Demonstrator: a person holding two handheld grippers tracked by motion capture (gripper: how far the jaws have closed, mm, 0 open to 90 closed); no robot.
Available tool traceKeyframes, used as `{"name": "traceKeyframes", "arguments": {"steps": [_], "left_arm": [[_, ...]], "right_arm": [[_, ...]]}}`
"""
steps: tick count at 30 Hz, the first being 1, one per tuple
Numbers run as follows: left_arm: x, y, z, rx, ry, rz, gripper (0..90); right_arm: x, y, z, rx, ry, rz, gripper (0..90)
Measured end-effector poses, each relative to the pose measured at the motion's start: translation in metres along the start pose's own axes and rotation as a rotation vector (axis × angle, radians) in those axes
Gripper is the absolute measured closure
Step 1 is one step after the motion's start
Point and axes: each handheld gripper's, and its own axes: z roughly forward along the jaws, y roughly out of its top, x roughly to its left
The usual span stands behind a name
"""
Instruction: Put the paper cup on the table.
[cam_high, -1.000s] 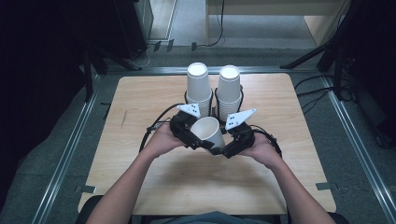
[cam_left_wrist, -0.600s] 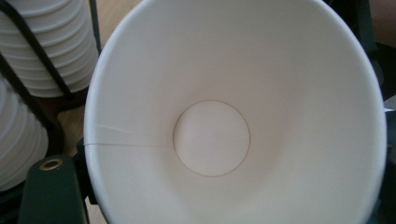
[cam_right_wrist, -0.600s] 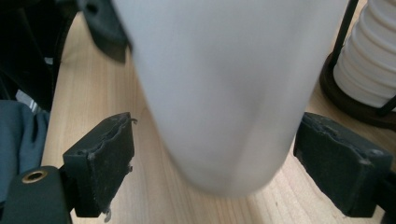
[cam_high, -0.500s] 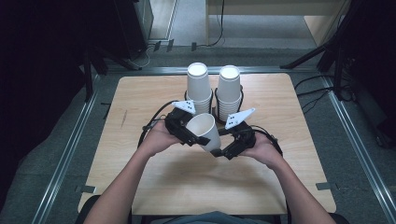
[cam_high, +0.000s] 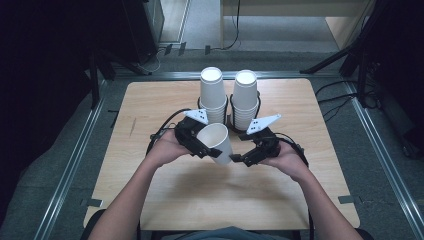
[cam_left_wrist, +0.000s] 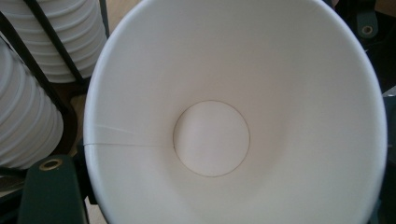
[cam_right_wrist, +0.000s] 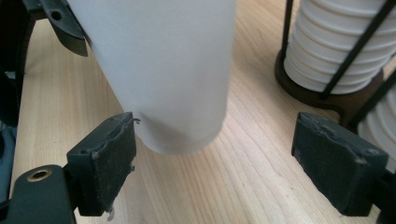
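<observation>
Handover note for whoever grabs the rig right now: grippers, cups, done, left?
Left gripper: shut on a single cup, tilted, mouth toward its camera, held above the table.
Right gripper: jaws have just been opening, now wide; the cup's base sits between them, pads not pressing.
Two cup stacks stand upside down in dark holders at the table's far side.
Done: one cup is free of the stacks and the right gripper has let go.
Left: probably setting the cup down.
</observation>
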Motion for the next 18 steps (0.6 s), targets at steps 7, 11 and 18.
{"name": "traceKeyframes", "arguments": {"steps": [7, 11, 18], "left_arm": [[0.003, -0.005, -0.005, 0.017, 0.028, 0.002, 15.8], [0.004, -0.008, -0.008, 0.028, 0.047, 0.003, 15.7], [0.005, -0.015, -0.016, 0.042, 0.073, 0.002, 15.5]], "right_arm": [[-0.001, -0.003, -0.008, -0.018, -0.038, -0.001, 14.4], [-0.001, -0.004, -0.012, -0.02, -0.064, -0.01, 14.8], [-0.002, -0.005, -0.014, -0.023, -0.065, 0.002, 14.8]]}}
